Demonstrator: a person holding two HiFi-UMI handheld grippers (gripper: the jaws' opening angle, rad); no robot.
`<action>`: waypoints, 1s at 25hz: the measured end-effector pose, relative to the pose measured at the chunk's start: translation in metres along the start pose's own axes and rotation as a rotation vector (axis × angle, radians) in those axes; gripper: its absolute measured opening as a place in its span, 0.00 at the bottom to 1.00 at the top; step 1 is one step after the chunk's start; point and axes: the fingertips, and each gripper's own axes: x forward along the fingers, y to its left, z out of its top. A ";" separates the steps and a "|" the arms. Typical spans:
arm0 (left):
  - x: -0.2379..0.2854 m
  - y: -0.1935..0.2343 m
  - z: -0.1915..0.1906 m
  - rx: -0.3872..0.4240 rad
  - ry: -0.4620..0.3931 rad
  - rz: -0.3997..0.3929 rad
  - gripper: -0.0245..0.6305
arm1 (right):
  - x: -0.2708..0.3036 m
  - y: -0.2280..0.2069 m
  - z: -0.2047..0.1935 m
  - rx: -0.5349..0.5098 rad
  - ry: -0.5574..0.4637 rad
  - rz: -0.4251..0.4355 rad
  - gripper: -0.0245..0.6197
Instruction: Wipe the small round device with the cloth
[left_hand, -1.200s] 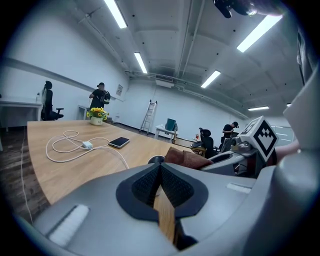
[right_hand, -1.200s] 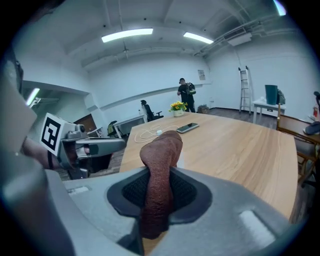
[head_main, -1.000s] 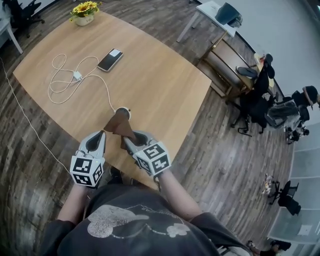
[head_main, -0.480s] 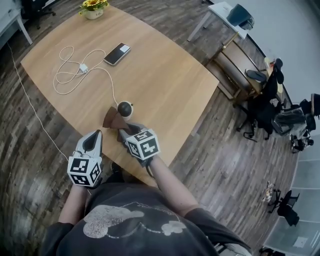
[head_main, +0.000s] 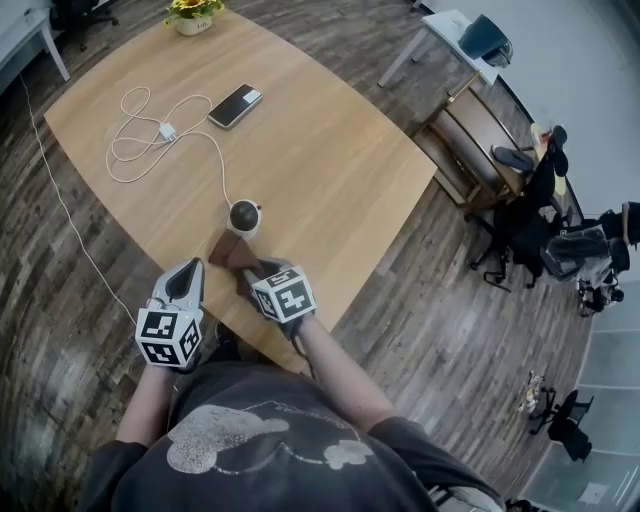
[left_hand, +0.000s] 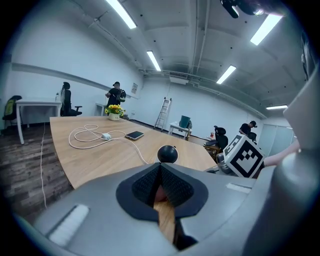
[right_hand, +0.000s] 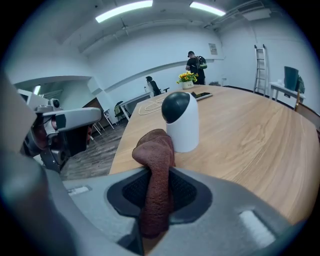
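Note:
The small round device (head_main: 244, 215), white with a black domed top, stands on the wooden table (head_main: 320, 150) near its front edge; in the right gripper view the device (right_hand: 181, 121) stands just past the cloth. My right gripper (head_main: 248, 268) is shut on a brown cloth (head_main: 231, 251), which lies on the table just in front of the device. The cloth (right_hand: 156, 165) rises bunched between the right gripper's (right_hand: 159, 190) jaws. My left gripper (head_main: 189, 270) hovers at the table's edge, left of the cloth, its jaws (left_hand: 161, 180) shut on nothing. The device (left_hand: 168, 154) is ahead of it.
A white cable (head_main: 215, 165) runs from the device to a charger plug (head_main: 166, 131) and loose coils. A phone (head_main: 236, 105) lies further back, a flower pot (head_main: 195, 14) at the far end. Chairs and a side desk (head_main: 470, 120) stand to the right.
The right gripper has drawn the cloth back off the device toward the table's front edge, so the device's dome now shows. The left gripper has hardly moved.

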 end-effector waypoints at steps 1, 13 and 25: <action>0.001 -0.001 0.000 -0.001 0.000 0.001 0.07 | -0.003 0.001 -0.003 -0.003 0.003 0.005 0.16; 0.010 -0.025 0.011 0.032 -0.026 -0.014 0.07 | -0.095 -0.017 0.039 0.045 -0.263 -0.039 0.16; 0.000 -0.036 0.013 0.060 -0.022 0.004 0.07 | -0.051 -0.024 0.027 0.048 -0.170 -0.021 0.16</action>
